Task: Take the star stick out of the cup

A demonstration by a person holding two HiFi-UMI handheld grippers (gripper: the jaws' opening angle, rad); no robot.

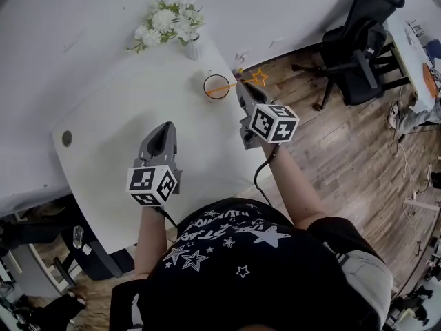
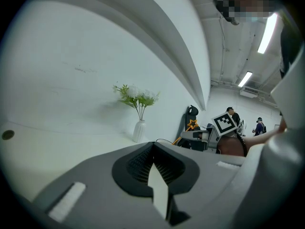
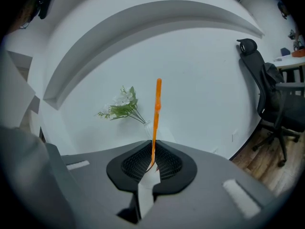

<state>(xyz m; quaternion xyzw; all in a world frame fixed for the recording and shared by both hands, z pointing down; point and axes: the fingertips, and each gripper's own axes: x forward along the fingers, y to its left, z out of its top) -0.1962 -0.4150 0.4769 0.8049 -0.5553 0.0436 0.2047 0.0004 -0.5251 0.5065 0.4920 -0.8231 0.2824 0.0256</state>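
Observation:
A round cup [image 1: 216,86] with a dark orange rim stands near the far right edge of the white table [image 1: 124,150]. The orange star stick [image 1: 259,76] leans out of it to the right, with its star head past the table edge. My right gripper [image 1: 241,87] is shut on the shaft between the cup and the star. In the right gripper view the thin orange stick [image 3: 156,113] rises straight up from between the closed pads of the right gripper [image 3: 152,163]. My left gripper [image 1: 164,128] hovers over the table's middle, jaws together and empty. The left gripper [image 2: 153,168] faces the star [image 2: 192,124].
A white vase of white flowers [image 1: 169,23] stands just behind the cup, also seen as the flowers [image 2: 137,98]. A black office chair [image 1: 362,40] sits on the wooden floor to the right. A round cable hole [image 1: 67,138] marks the table's left side.

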